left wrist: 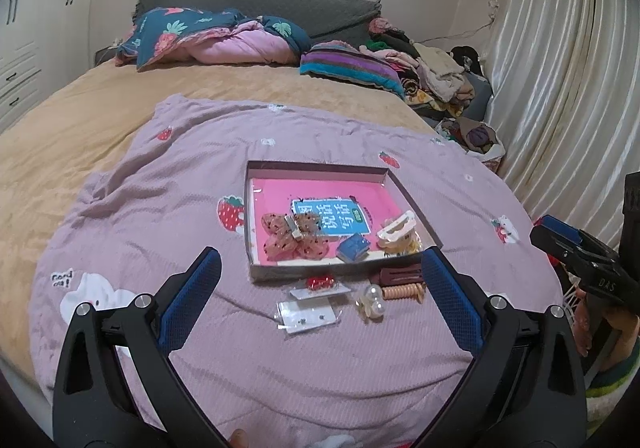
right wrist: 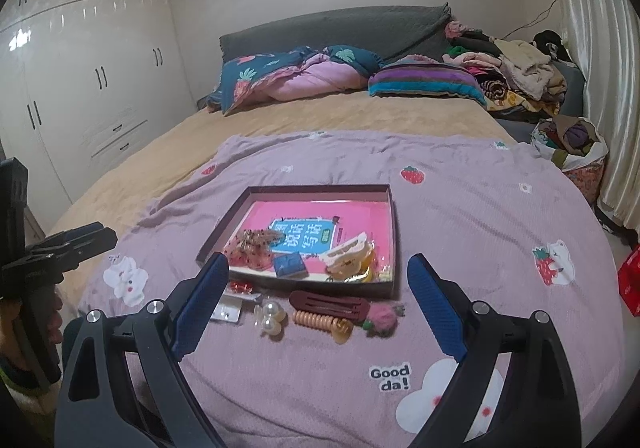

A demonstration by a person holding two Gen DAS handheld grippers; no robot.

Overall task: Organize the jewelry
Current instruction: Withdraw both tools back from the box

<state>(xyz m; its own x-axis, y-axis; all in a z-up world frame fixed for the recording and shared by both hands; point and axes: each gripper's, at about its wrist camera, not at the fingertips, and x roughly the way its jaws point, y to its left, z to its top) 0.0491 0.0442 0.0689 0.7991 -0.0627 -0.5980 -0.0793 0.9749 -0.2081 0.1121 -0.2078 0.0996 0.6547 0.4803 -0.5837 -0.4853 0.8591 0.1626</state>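
Note:
A shallow box [left wrist: 256, 208] [right wrist: 394, 232] with a pink bottom lies on a lilac blanket. Inside are a dotted mesh bow [left wrist: 290, 240] [right wrist: 252, 248], a small blue book charm [left wrist: 353, 247] [right wrist: 290, 265] and a cream claw clip [left wrist: 396, 230] [right wrist: 346, 250]. In front of the box lie a red clip on a card [left wrist: 320, 283] [right wrist: 240, 287], an earring card [left wrist: 306, 316] [right wrist: 228, 308], a pearl clip [left wrist: 372, 302] [right wrist: 270, 316], a maroon barrette [left wrist: 400, 275] [right wrist: 328, 304], a peach coil tie [left wrist: 402, 293] [right wrist: 320, 322] and a pink pom-pom [right wrist: 382, 318]. My left gripper [left wrist: 320, 266] and right gripper [right wrist: 316, 268] hover open above these loose pieces, holding nothing.
The blanket [left wrist: 200, 208] covers a tan bed [left wrist: 100, 108] with pillows and a quilt [left wrist: 208, 36] at the headboard. Piled clothes [left wrist: 432, 72] and a bag [right wrist: 572, 144] sit at the right by curtains [left wrist: 560, 68]. White wardrobes [right wrist: 80, 88] stand left.

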